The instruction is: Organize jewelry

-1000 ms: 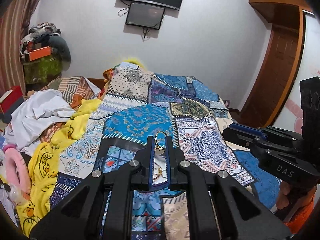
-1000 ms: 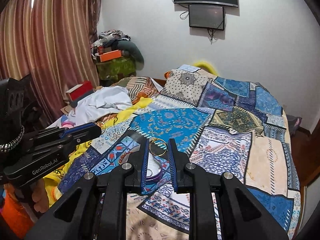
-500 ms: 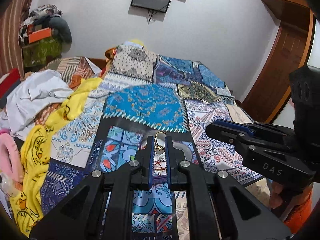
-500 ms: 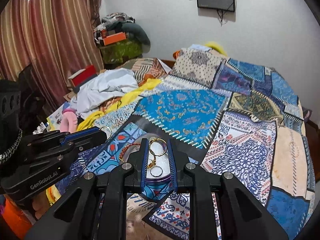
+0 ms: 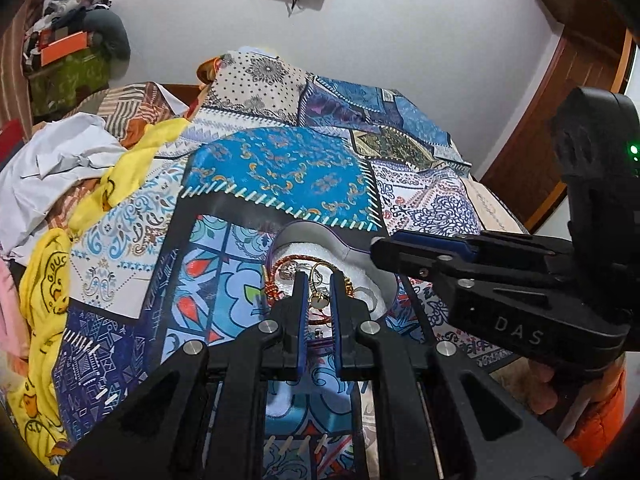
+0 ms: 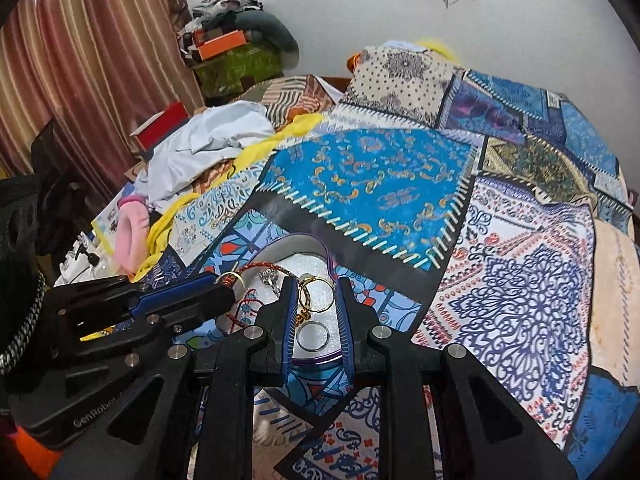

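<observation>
A round box (image 5: 308, 227) with a purple rim and white foam lining lies on the patchwork bedspread. In it are a red thread bracelet (image 5: 280, 265), a silver charm (image 6: 270, 280) and a silver ring (image 6: 313, 336). My left gripper (image 5: 319, 280) hangs just over the box, shut on a small gold earring (image 5: 320, 300) with a pale bead. My right gripper (image 6: 316, 286) is beside it over the same box (image 6: 298, 237), shut on a gold hoop (image 6: 318, 294). Each gripper shows in the other's view: the right gripper (image 5: 380, 248) and the left gripper (image 6: 225, 284).
The patchwork bedspread (image 6: 380, 184) covers the bed. White and yellow cloths (image 5: 80, 160) and a pink item (image 6: 130, 236) are piled along its left side. Striped curtains (image 6: 80, 60) and a heap of clothes (image 6: 236, 40) stand beyond. A wooden door (image 5: 560, 120) is on the right.
Both grippers have come down and tipped forward over the bed, each still carrying its gold piece. The round box, earlier mostly hidden below the fingers, now lies right under the fingertips.
</observation>
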A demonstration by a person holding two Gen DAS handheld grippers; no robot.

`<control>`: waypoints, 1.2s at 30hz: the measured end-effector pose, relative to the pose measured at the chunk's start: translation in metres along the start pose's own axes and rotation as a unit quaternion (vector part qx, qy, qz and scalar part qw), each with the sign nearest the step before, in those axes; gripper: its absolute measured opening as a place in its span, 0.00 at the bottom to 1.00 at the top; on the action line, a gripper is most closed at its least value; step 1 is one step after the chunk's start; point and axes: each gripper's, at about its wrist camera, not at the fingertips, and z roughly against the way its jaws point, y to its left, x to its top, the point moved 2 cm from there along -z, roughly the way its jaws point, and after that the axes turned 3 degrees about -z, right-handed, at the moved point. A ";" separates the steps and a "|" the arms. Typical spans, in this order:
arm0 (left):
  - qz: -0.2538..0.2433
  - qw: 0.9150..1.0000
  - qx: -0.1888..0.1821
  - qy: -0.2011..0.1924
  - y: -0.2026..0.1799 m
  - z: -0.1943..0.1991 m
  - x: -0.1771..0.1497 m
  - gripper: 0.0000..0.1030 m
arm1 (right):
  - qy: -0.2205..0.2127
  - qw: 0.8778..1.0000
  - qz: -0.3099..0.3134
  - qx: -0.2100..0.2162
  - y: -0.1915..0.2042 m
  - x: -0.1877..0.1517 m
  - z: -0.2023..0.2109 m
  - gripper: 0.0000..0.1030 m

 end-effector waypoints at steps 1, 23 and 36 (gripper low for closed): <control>-0.001 1.000 -0.001 0.002 0.000 -0.001 0.000 0.08 | 0.003 1.000 -0.002 0.002 -0.001 0.000 -0.002 0.17; 0.000 1.000 0.020 -0.009 -0.002 0.019 0.011 0.09 | -0.007 1.000 -0.006 -0.007 0.000 0.003 0.010 0.29; -0.041 0.989 0.049 -0.130 -0.042 0.124 0.041 0.15 | -0.148 0.988 0.004 -0.037 0.016 0.014 0.120 0.29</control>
